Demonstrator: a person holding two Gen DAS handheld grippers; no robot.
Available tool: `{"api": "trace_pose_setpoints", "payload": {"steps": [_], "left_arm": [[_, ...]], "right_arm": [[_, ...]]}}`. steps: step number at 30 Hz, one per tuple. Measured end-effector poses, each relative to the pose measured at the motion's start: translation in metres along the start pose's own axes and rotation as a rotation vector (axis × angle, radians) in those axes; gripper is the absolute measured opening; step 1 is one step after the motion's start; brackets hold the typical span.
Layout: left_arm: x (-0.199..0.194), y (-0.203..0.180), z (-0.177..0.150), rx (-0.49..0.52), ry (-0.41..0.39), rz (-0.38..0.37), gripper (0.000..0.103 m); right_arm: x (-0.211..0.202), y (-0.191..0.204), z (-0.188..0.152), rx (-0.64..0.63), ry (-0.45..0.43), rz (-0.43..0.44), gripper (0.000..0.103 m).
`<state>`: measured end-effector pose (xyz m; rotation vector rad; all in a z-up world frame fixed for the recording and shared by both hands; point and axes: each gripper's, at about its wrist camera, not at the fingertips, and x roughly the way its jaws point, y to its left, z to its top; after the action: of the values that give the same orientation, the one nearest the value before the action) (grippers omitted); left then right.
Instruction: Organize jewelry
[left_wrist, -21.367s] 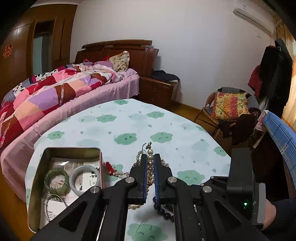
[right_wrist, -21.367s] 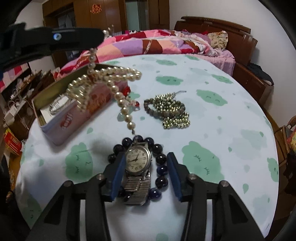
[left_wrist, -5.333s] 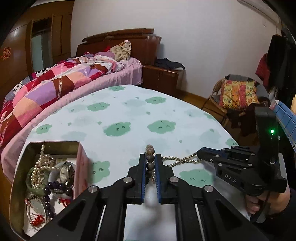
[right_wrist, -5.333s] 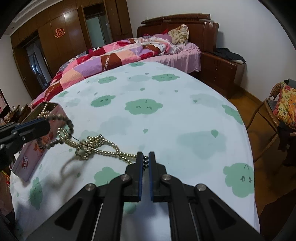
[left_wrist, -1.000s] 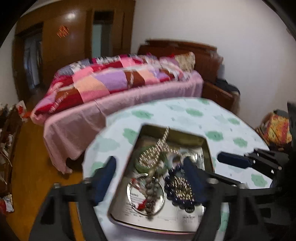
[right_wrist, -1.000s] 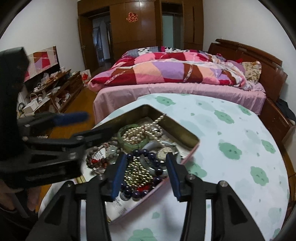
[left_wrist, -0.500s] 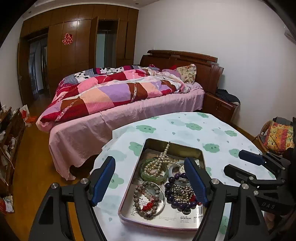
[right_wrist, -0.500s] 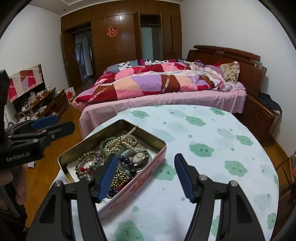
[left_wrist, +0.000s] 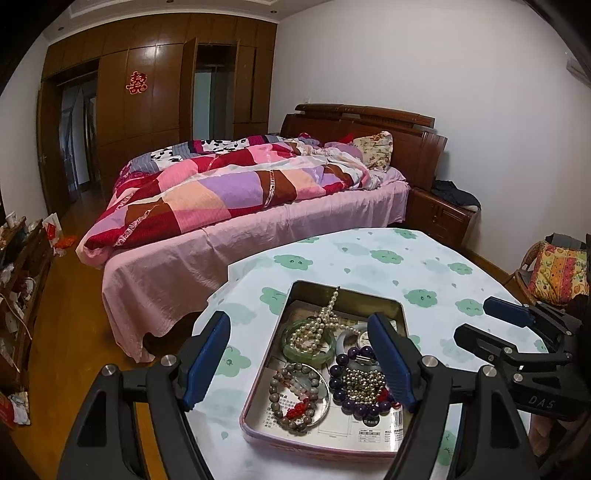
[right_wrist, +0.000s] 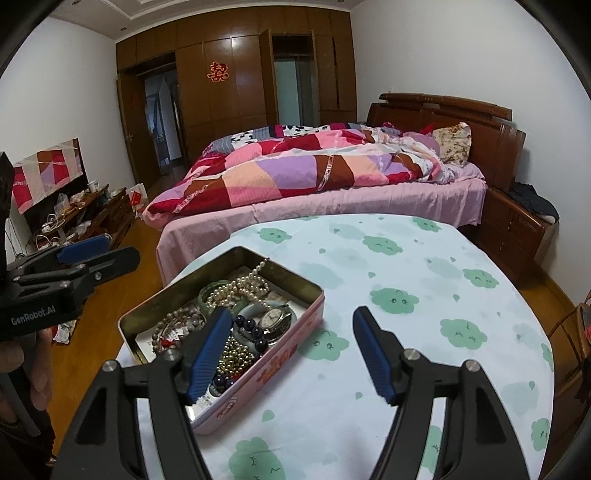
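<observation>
A: Where's the jewelry?
B: On the table (right_wrist: 424, 266), in the pink tin (right_wrist: 280, 354) at eight o'clock: pearl necklace (left_wrist: 321, 325), watch (right_wrist: 275, 317), beads.
A: Grippers?
B: Left gripper (left_wrist: 301, 363) spread wide, empty; right gripper (right_wrist: 293, 356) opening, nothing between.

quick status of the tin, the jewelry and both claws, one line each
tin: lidless, on the table
pearl necklace: in the tin, draped over the green bangle
watch: in the tin
gold bead chain: piled in the tin
left claw: open, empty
right claw: opening, empty
</observation>
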<state>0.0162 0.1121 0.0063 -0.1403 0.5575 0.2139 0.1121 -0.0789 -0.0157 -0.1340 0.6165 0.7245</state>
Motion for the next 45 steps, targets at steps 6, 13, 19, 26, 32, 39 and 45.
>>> {"api": "trace_pose_setpoints", "payload": {"steps": [6, 13, 19, 26, 32, 39, 45], "left_arm": [[-0.0019, 0.0008, 0.0012, -0.004, -0.002, -0.002, 0.077], [-0.0024, 0.0006, 0.0012, -0.004, -0.003, -0.002, 0.077], [-0.0020, 0.0003, 0.0014, -0.003, -0.002, 0.000, 0.077], [-0.0033, 0.0023, 0.0029, -0.003, 0.001, 0.002, 0.077], [-0.0026, 0.0028, 0.0029, -0.004, 0.003, 0.007, 0.077], [0.0015, 0.0058, 0.0028, -0.009, 0.017, 0.025, 0.077], [0.0024, 0.0038, 0.0017, 0.000, 0.020, 0.022, 0.077]], "right_arm": [[-0.0014, -0.0002, 0.0001, 0.000, -0.001, -0.001, 0.072], [-0.0031, 0.0004, 0.0001, 0.000, -0.002, 0.000, 0.072], [-0.0028, 0.0005, -0.0002, 0.000, -0.002, 0.001, 0.072], [-0.0036, 0.0009, -0.0003, -0.002, -0.001, 0.001, 0.072], [-0.0039, 0.0011, -0.0001, -0.001, 0.000, 0.001, 0.072], [-0.0035, 0.0010, -0.0002, -0.001, -0.001, 0.001, 0.072], [-0.0043, 0.0012, 0.0003, -0.002, 0.000, 0.001, 0.072]]}}
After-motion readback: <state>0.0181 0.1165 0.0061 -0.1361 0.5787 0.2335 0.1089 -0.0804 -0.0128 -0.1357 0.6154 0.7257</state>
